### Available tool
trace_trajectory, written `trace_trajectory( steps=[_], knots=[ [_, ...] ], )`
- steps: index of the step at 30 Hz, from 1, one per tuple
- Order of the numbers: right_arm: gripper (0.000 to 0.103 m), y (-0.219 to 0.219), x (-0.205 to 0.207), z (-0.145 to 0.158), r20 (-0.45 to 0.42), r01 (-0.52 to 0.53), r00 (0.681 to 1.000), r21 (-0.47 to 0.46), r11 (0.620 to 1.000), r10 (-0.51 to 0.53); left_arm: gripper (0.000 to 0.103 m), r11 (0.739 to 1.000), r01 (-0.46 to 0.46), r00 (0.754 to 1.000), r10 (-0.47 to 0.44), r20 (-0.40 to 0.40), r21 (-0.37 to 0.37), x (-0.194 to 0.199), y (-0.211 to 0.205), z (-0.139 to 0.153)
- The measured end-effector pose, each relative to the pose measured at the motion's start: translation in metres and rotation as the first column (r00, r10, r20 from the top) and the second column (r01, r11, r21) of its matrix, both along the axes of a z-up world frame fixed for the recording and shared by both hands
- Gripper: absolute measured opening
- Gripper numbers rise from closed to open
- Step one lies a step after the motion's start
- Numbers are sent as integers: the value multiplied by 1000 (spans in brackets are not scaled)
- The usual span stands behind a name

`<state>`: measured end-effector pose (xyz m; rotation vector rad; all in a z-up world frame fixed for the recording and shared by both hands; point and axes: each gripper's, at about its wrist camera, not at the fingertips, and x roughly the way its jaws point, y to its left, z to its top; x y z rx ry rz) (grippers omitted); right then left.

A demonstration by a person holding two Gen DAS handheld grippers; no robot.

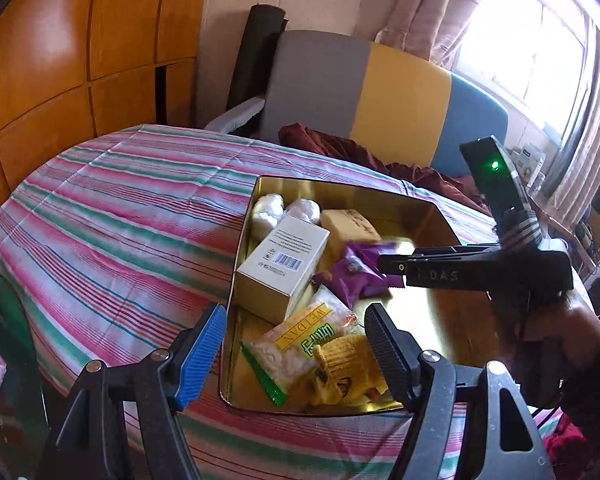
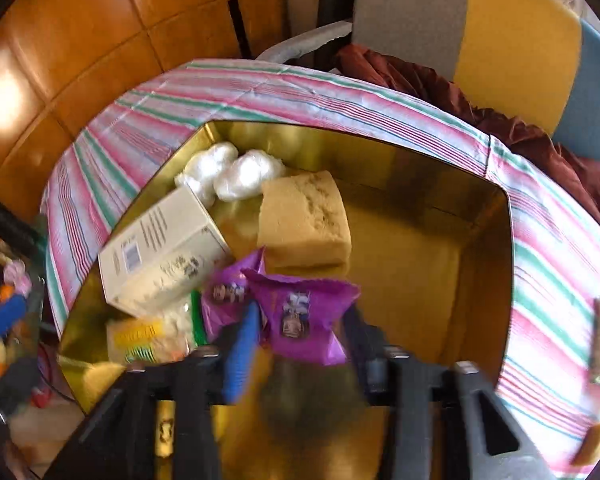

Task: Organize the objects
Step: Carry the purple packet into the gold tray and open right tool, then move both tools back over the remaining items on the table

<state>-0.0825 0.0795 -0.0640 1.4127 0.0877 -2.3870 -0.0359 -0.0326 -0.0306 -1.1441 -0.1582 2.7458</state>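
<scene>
Item: gold tin (image 2: pixel 496 216), sitting on the striped cloth (image 1: pixel 112 216), already holding a white box (image 2: pixel 164 248), two cotton wads (image 2: pixel 228 172), a sponge (image 2: pixel 304 220), a noodle pack (image 1: pixel 300 344), a yellow knit piece (image 1: pixel 344 360) and one purple packet (image 2: pixel 222 292).

Item in hand: I am holding a second purple packet (image 2: pixel 300 312) in the right gripper (image 2: pixel 300 332), its jaws pinching the wrapper's lower edge, over the tin's middle, just beside the first packet.

Left gripper (image 1: pixel 296 344): I am hovering it spread wide and empty over the tin's near corner, above the noodle pack.

Handling note: I am judging this to be the drop-off. The right view is blurring, so I should be slowing down, lowering the packet onto the bare gold floor right of the sponge, and letting go only once it is resting flat. A thin wrapper may be clinging to a pad; opening fully should help.
</scene>
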Motion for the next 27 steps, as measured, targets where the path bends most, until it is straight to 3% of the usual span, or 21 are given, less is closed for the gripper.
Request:
trace_trajectory(
  steps=[8, 15, 22, 27],
  knots=[
    [58, 24, 25, 17, -42, 26, 999, -40, 999, -28, 73, 999, 37, 999, -37, 1, -14, 2, 17, 0],
    [67, 57, 59, 35, -85, 76, 993, -69, 995, -82, 73, 996, 80, 996, -82, -27, -48, 11, 35, 8],
    [74, 114, 86, 51, -119, 193, 972, -81, 978, -202, 73, 987, 140, 989, -144, -46, -76, 18, 58, 16],
    [75, 174, 99, 57, -129, 328, 934, -69, 942, -334, 73, 976, 195, 978, -201, -54, -93, 22, 78, 19]
  ],
)
